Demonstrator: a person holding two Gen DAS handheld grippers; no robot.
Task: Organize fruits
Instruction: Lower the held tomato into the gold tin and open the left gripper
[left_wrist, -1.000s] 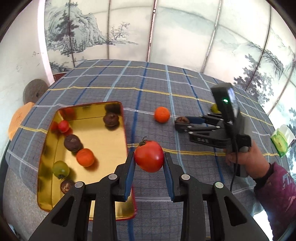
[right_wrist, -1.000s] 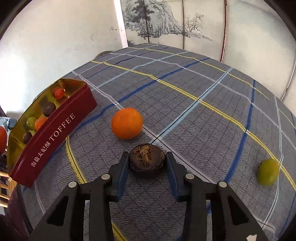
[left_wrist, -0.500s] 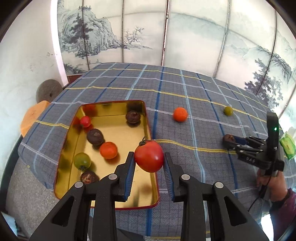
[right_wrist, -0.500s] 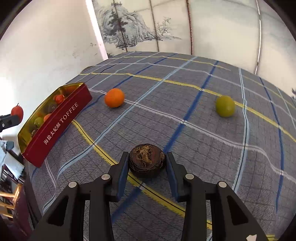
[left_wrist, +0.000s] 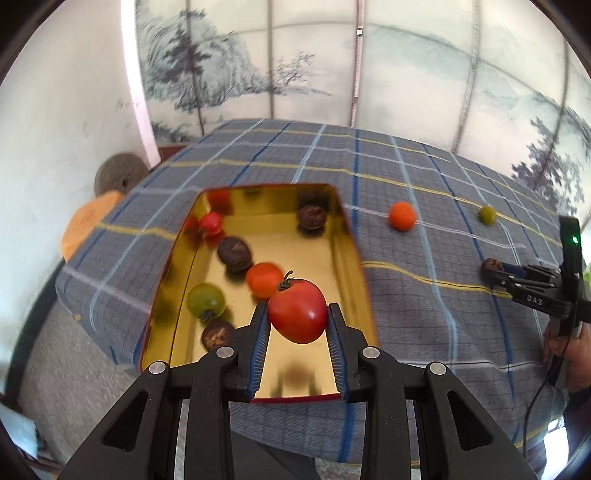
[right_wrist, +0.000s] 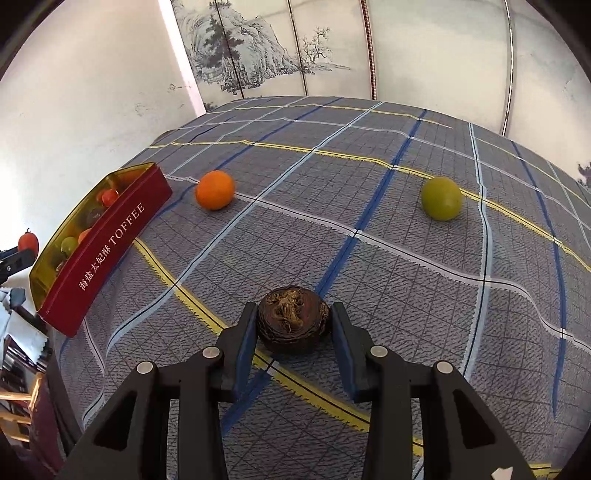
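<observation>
My left gripper (left_wrist: 297, 320) is shut on a red tomato (left_wrist: 297, 314) and holds it above the near end of the gold-lined red toffee tin (left_wrist: 351, 251). The tin holds several fruits: small red, brown, orange and green ones. My right gripper (right_wrist: 294, 325) is shut on a dark brown wrinkled fruit (right_wrist: 291, 318) and holds it just above the checked tablecloth (right_wrist: 369, 258). It also shows in the left wrist view (left_wrist: 496, 271) at the far right. An orange (right_wrist: 215, 189) and a green fruit (right_wrist: 441, 198) lie on the cloth.
The tin (right_wrist: 107, 243) stands at the table's left edge. A painted folding screen (left_wrist: 332, 66) stands behind the table. A round grey object (left_wrist: 118, 176) and an orange cushion (left_wrist: 86, 225) lie left of the table.
My left gripper has moved left with the tomato, from beside the tin's right edge to over its near end. My right gripper has lifted and drawn back from the orange with the brown fruit.
</observation>
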